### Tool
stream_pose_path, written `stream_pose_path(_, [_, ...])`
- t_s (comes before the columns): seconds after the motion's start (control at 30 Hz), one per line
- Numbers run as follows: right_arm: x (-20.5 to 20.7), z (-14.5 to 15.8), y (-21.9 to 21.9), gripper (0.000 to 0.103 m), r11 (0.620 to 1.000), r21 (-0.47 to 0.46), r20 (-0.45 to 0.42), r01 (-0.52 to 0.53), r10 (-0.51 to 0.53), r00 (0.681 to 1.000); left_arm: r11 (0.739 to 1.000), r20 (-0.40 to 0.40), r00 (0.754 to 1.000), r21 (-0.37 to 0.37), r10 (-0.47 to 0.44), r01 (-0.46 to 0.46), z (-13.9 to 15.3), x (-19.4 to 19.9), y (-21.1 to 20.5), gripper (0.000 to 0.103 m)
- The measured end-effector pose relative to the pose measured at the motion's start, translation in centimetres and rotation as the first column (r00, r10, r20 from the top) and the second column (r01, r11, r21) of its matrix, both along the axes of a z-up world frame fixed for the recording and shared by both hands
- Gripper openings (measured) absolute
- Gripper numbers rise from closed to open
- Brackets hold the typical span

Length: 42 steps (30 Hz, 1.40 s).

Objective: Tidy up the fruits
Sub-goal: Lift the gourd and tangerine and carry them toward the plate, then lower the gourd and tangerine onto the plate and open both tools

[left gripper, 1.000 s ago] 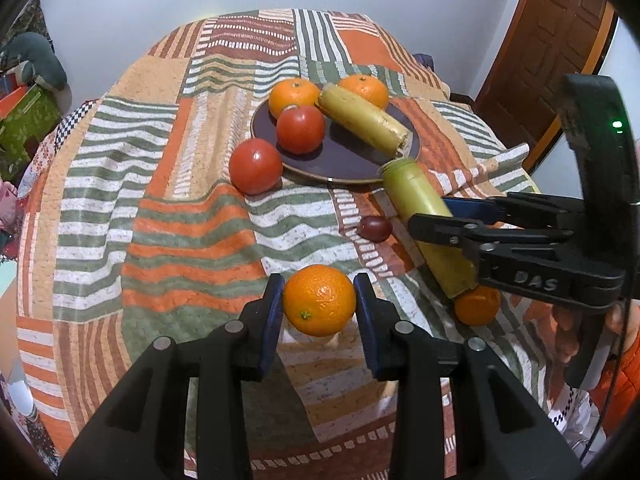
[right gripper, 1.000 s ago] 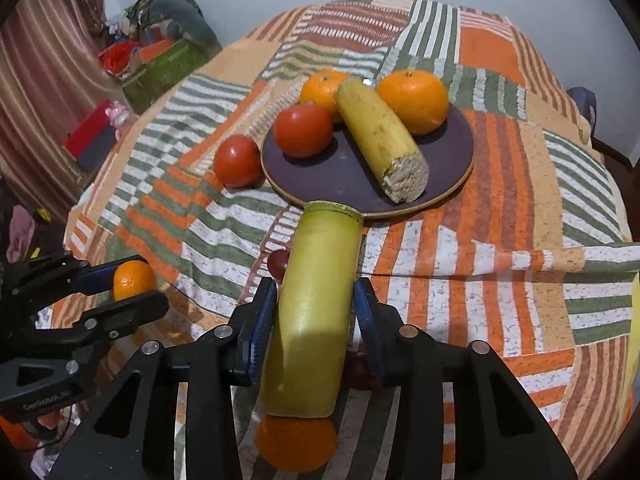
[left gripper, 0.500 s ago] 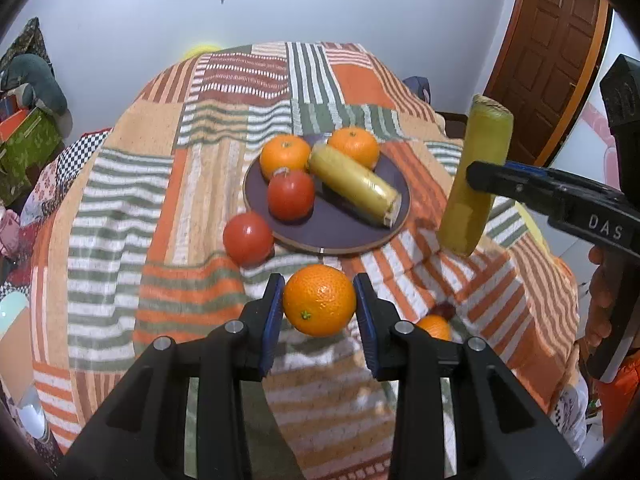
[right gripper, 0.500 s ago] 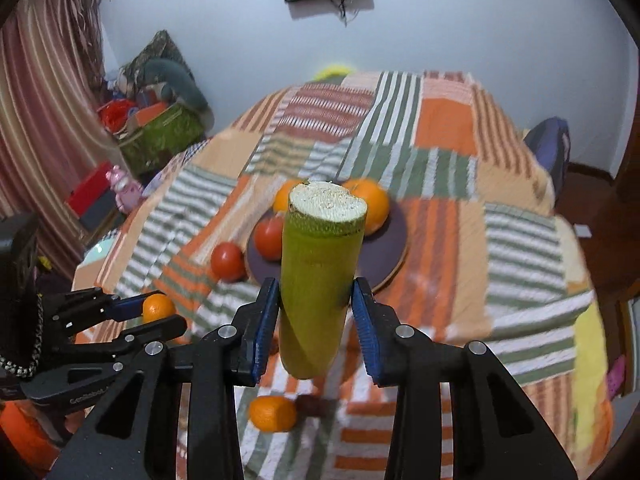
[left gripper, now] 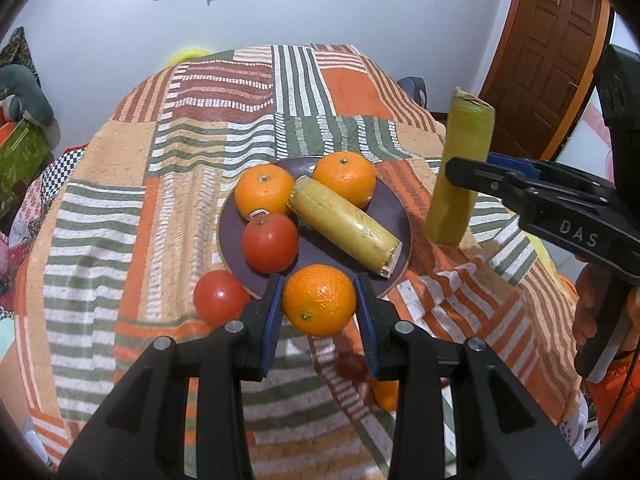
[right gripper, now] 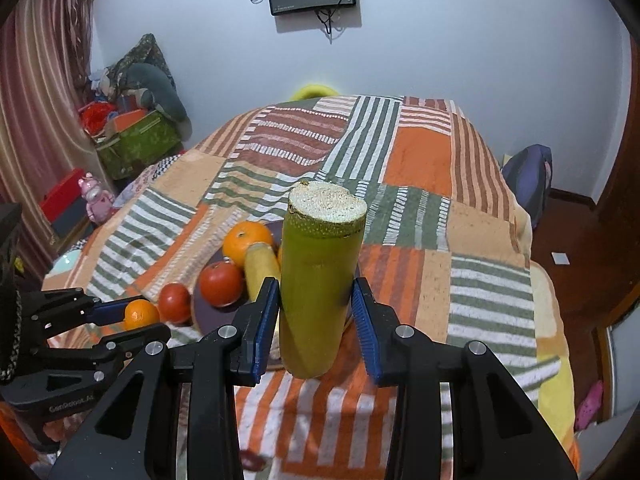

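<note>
My left gripper [left gripper: 319,312] is shut on an orange [left gripper: 319,300] and holds it above the near rim of a dark plate [left gripper: 394,216]. The plate holds two oranges [left gripper: 264,194], a red tomato [left gripper: 270,242] and a yellow sugarcane piece [left gripper: 345,226]. My right gripper [right gripper: 316,320] is shut on a green-yellow sugarcane piece [right gripper: 320,280], held upright above the table to the right of the plate; it also shows in the left wrist view [left gripper: 460,168]. A second tomato [left gripper: 219,298] lies on the cloth left of the plate.
A striped patchwork cloth [left gripper: 168,184] covers the table. A small dark fruit [left gripper: 354,366] and another orange [left gripper: 386,394] lie on the cloth under my left gripper. A brown door [left gripper: 544,52] stands at the right. Boxes and toys [right gripper: 132,136] sit on the floor at the left.
Both grippers have risen and moved forward with their fruit. The orange now hangs over the plate's near rim. The sugarcane piece has tipped upright beside the plate.
</note>
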State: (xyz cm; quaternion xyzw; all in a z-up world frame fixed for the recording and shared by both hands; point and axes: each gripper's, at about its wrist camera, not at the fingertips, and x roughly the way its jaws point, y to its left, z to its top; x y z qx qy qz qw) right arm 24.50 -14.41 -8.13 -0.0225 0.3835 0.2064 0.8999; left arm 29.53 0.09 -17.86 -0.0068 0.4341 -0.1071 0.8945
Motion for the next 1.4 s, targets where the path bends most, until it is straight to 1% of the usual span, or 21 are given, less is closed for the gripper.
stream_pose_path(0.17, [1.7, -1.3, 0.6, 0.034, 1.0, -0.016, -0.014, -0.018, 0.018, 1.0, 1.0, -0.028, 1.0, 0.012, -0.013, 0.013, -1.6, 2.2, -0.7, 0.035])
stream_pose_path(0.43, [2.6, -3.6, 2.2, 0.034, 0.995, -0.07, -0.038, -0.073, 0.071, 0.997, 1.0, -0.071, 0.997, 0.014, -0.019, 0.02, -4.0, 4.4, -1.2, 0.035])
stream_pose_path(0.5, [2.6, -3.9, 2.4, 0.034, 0.994, -0.074, -0.027, -0.085, 0.083, 0.996, 1.0, -0.08, 0.997, 0.014, -0.017, 0.018, -4.5, 4.7, -1.2, 0.035])
stream_pose_path(0.63, [3.1, -4.4, 2.9, 0.034, 0.992, -0.06, -0.048, -0.109, 0.107, 0.993, 1.0, -0.09, 0.996, 0.009, -0.015, 0.016, -5.0, 5.1, -1.1, 0.035])
stream_pose_path(0.8, [3.0, -4.9, 3.9, 0.034, 0.988, -0.088, -0.036, -0.127, 0.125, 0.992, 1.0, -0.086, 0.996, 0.021, -0.018, 0.02, -5.0, 5.0, -1.4, 0.035])
stream_pose_path(0.97, [3.3, -4.9, 3.6, 0.035, 0.99, -0.061, -0.067, -0.124, 0.119, 0.991, 1.0, -0.103, 0.995, 0.013, -0.014, 0.015, -5.1, 5.0, -1.3, 0.035])
stream_pose_path(1.03, [3.3, -4.9, 3.3, 0.036, 0.992, -0.045, -0.088, -0.119, 0.115, 0.99, 1.0, -0.11, 0.994, 0.0, -0.008, 0.008, -5.0, 5.0, -1.1, 0.041])
stream_pose_path(1.07, [3.3, -4.9, 3.2, 0.036, 0.992, -0.046, -0.09, -0.115, 0.11, 0.99, 1.0, -0.108, 0.994, -0.002, -0.005, 0.005, -4.9, 4.9, -1.0, 0.042])
stream_pose_path(1.13, [2.9, -4.5, 2.9, 0.043, 0.993, -0.049, -0.084, -0.105, 0.1, 0.991, 1.0, -0.099, 0.995, 0.0, -0.004, 0.004, -4.4, 4.5, -0.9, 0.042])
stream_pose_path(1.2, [2.5, -4.2, 2.7, 0.046, 0.994, -0.044, -0.078, -0.097, 0.093, 0.993, 1.0, -0.087, 0.996, 0.0, -0.001, 0.001, -3.7, 3.9, -0.7, 0.042])
stream_pose_path(1.4, [0.7, -2.6, 2.0, 0.047, 0.997, -0.024, -0.068, -0.079, 0.077, 0.995, 1.0, -0.048, 0.999, 0.01, 0.015, -0.014, -1.5, 1.8, 0.0, 0.042])
